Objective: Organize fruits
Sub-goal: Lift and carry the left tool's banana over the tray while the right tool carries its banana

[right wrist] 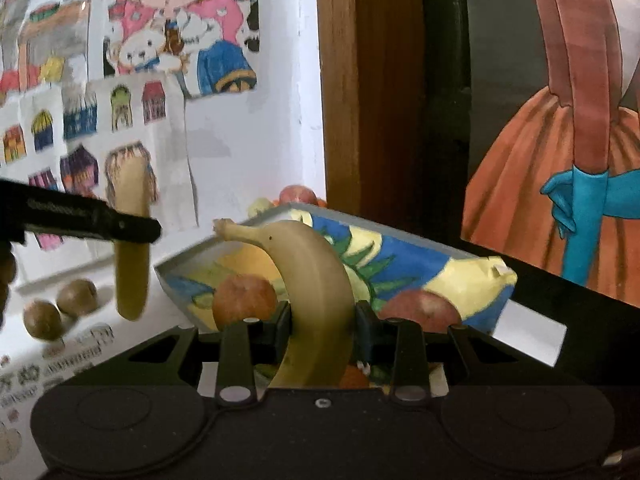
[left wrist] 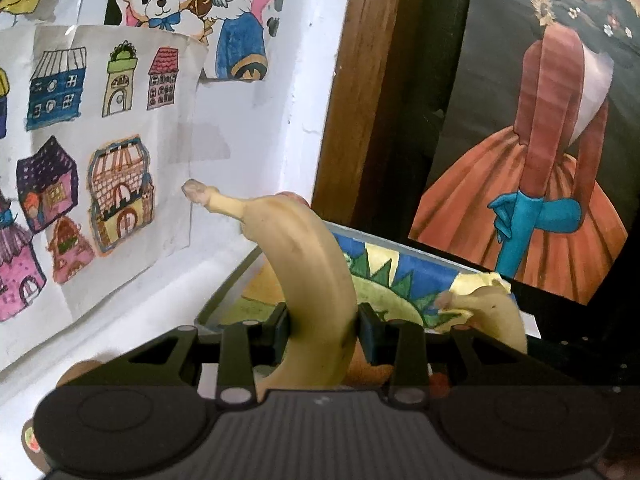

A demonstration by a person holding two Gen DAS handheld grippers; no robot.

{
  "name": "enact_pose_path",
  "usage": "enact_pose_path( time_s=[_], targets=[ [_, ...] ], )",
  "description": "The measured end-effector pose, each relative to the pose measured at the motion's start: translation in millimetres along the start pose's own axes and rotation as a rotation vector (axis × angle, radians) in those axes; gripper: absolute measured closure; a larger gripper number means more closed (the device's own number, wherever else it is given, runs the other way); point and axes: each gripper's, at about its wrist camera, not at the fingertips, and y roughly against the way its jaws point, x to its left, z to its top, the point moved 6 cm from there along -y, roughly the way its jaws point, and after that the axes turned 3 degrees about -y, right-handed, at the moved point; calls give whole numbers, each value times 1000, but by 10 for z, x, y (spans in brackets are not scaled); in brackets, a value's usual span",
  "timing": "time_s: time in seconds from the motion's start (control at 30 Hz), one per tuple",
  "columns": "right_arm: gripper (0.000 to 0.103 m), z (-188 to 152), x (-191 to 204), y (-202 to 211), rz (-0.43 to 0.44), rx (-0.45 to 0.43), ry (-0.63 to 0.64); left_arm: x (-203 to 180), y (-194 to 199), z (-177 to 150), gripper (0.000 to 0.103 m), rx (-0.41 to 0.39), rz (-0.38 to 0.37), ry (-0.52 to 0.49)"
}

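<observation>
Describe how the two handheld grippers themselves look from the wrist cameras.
Both look alike: the left gripper and right gripper have matte black linkage arms with silver pivot pins, blocky black pads, and a ribbed grey-black body flanked by two round black discs. No cables, sleeves or hands are clearly visible.
</observation>
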Motion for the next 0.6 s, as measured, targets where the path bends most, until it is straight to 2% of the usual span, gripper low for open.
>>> enact_pose_path(
  time_s=[0.2,0.37,0.6],
  targets=[
    [67,345,-67,-44,-34,-75,13,47,-44,209,63,-44,4,22],
    [67,427,-178,-305,-57,-42,-6,13,-258,296,63,-44,-6,15],
    [67,330,-291,-623,-76,7,-38,23,-731,276,63,-12,-30,33]
  ],
)
